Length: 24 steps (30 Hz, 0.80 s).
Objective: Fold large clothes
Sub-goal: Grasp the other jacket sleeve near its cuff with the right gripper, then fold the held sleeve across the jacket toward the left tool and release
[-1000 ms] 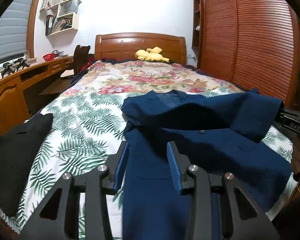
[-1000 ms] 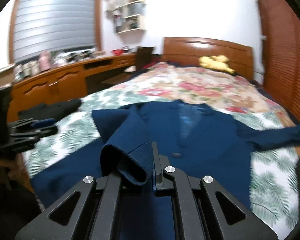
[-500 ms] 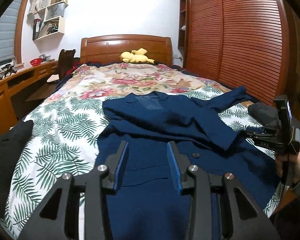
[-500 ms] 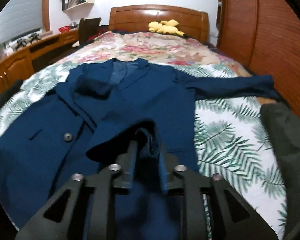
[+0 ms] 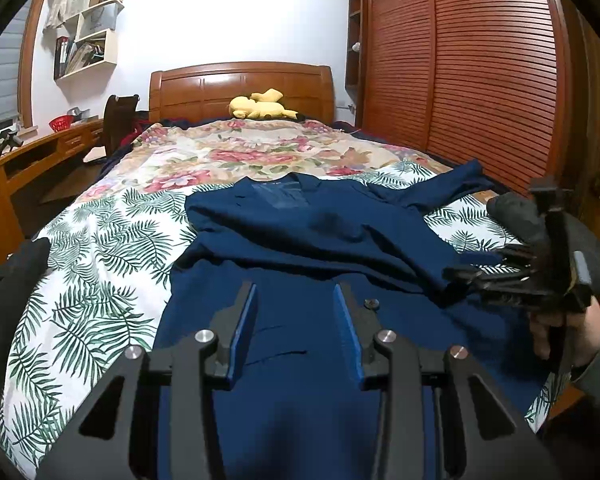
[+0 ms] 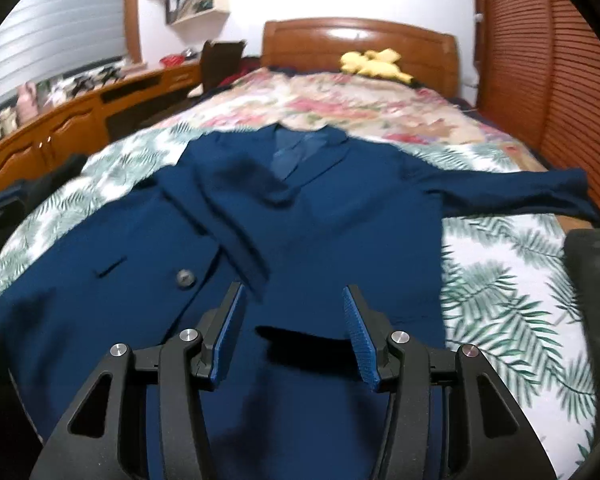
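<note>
A navy blue jacket lies front-up on the bed, collar toward the headboard. Its left sleeve is folded across the chest; the other sleeve stretches out to the right. My left gripper is open and empty above the jacket's lower hem. My right gripper is open and empty above the lower front; it also shows in the left wrist view, held in a hand at the jacket's right edge.
The bed has a palm-leaf and floral cover. A yellow plush toy lies at the wooden headboard. Dark clothes lie at the bed's left edge and right edge. A wooden desk runs along the left, a slatted wardrobe along the right.
My right gripper carried the sleeve across the jacket's chest, then opened and let it go. It has drawn back toward the right hem. The left gripper stayed open.
</note>
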### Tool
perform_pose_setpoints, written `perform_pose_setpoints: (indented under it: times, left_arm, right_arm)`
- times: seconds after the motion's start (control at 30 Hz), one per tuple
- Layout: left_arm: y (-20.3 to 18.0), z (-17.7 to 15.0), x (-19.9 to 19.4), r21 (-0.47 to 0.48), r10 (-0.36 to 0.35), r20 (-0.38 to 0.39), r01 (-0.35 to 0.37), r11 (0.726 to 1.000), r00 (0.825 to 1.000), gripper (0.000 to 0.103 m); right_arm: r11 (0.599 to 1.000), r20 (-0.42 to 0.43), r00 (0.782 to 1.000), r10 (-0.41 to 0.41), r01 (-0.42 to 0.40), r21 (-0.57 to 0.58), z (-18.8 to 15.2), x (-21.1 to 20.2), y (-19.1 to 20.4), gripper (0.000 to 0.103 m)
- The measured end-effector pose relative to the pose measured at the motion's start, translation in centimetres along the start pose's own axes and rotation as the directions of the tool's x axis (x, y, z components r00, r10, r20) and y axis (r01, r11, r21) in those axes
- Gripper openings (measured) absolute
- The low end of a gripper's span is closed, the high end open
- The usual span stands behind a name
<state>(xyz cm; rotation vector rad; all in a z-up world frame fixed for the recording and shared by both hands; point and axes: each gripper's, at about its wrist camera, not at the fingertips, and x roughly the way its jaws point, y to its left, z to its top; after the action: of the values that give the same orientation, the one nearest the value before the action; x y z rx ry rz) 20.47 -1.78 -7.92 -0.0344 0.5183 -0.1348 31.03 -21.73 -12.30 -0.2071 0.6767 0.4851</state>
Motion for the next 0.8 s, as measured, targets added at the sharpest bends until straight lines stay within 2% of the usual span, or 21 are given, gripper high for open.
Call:
perform_pose_setpoints:
  times: [0.17, 0.27, 0.3, 0.37, 0.43, 0.53, 0.7, 0.8]
  left_arm:
    - [-0.2, -0.1, 0.2, 0.008, 0.001, -0.008, -0.001, 1.0, 1.0, 0.038]
    - [-0.2, -0.2, 0.2, 0.015, 0.003, -0.009, -0.003, 1.0, 1.0, 0.038]
    - [-0.2, -0.2, 0.2, 0.016, 0.004, -0.01, -0.003, 1.0, 1.0, 0.038]
    - [-0.2, -0.2, 0.1, 0.019, 0.005, -0.008, -0.005, 1.0, 1.0, 0.038]
    - [0.0, -0.1, -0.1, 0.018, 0.007, -0.003, -0.007, 1.0, 1.0, 0.038]
    - [0.2, 0.0, -0.4, 0.009, 0.005, 0.004, -0.005, 1.0, 1.0, 0.038]
    - [0.7, 0.0, -0.7, 0.003, 0.008, 0.011, -0.008, 1.0, 1.0, 0.038]
    - [0.8, 0.1, -0.6, -0.005, 0.009, 0.01, -0.009, 1.0, 1.0, 0.038]
  right_arm:
    - [0.999, -0.098, 0.995, -0.03, 0.029, -0.013, -0.4, 3.1, 0.4, 0.049]
    - [0.999, -0.115, 0.992, -0.046, 0.044, -0.016, -0.4, 3.3, 0.2, 0.021]
    - [0.999, -0.104, 0.994, -0.041, 0.039, -0.021, -0.3, 3.0, 0.3, 0.004]
    - [0.998, -0.06, 0.997, -0.054, 0.052, -0.033, 0.0, 1.5, 0.5, 0.003]
    - [1.0, -0.011, 1.0, -0.013, 0.013, 0.001, 0.4, -0.5, 0.3, 0.002]
    - [1.0, 0.076, 0.997, 0.007, -0.007, 0.005, 1.1, -4.4, 0.8, 0.002]
    - [0.997, 0.21, 0.975, 0.076, -0.081, 0.016, 2.8, -10.2, 1.8, 0.002]
    - [0.985, 0.265, 0.951, 0.159, -0.172, 0.028, 3.2, -12.5, 2.2, 0.001]
